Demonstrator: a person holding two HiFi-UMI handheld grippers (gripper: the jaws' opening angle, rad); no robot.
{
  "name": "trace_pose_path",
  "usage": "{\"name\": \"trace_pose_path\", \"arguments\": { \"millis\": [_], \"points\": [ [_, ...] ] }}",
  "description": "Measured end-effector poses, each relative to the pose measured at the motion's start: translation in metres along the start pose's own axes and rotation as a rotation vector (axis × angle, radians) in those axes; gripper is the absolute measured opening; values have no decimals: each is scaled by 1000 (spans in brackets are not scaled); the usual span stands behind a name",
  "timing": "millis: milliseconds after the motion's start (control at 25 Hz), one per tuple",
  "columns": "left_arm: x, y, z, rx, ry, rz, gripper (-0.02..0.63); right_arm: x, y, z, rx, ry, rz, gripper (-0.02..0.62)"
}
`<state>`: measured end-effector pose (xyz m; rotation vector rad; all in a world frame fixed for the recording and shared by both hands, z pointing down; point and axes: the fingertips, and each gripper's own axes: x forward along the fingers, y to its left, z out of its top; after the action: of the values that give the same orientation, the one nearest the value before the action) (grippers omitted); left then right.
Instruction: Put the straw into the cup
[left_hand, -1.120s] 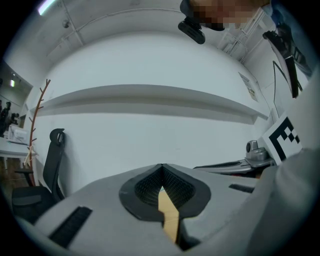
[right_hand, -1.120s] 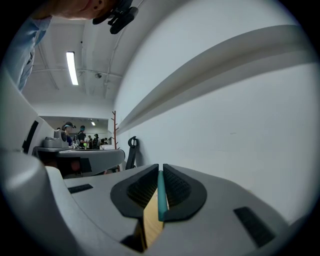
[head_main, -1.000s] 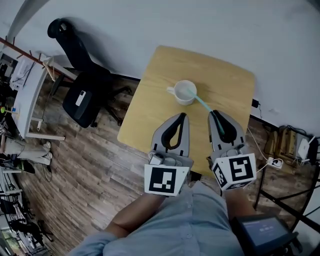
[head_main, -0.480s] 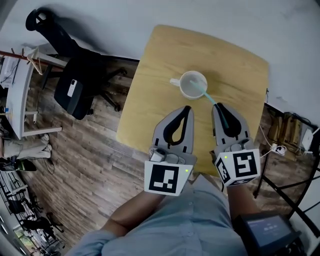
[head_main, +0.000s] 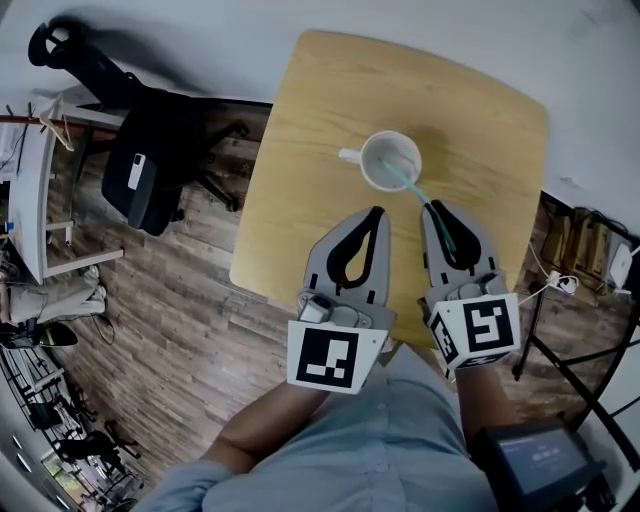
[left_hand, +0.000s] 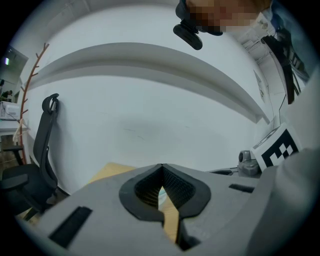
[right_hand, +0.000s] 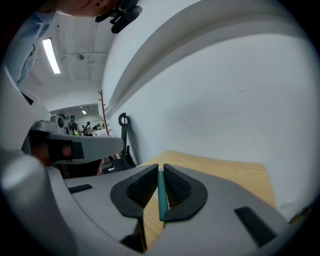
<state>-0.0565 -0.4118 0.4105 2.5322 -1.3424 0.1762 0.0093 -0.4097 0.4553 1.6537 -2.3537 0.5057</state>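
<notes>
A white cup (head_main: 391, 160) stands on the wooden table (head_main: 480, 110), its handle pointing left. A teal straw (head_main: 412, 190) slants from the cup's mouth back to my right gripper (head_main: 436, 208), which is shut on it just right of and nearer than the cup. In the right gripper view the straw (right_hand: 161, 197) lies pinched between the black pads of that gripper (right_hand: 161, 172). My left gripper (head_main: 374, 214) hovers beside it, just short of the cup, shut and holding nothing. In the left gripper view its tips (left_hand: 161, 169) meet, hiding the cup.
The table's near edge (head_main: 300, 300) runs under both grippers. A black office chair (head_main: 150, 165) stands on the wood floor to the left. Cables and a plug (head_main: 562, 284) lie at the right. A white wall (left_hand: 160, 110) backs the table.
The head view has shifted, so the table sits higher and more to the right. The cup now lies closer to both grippers. The straw's far end stays at the cup's mouth.
</notes>
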Motion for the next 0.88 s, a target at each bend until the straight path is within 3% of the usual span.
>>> {"name": "trace_pose_path", "arguments": {
  "millis": [520,880],
  "points": [
    [-26,-12,9,16,-30,20,-3,-20,10,7,-19,-45,21,55],
    [-59,-42,44,59,-133,39,-3,-68,23,44,-61,-154,55,54]
  ]
}}
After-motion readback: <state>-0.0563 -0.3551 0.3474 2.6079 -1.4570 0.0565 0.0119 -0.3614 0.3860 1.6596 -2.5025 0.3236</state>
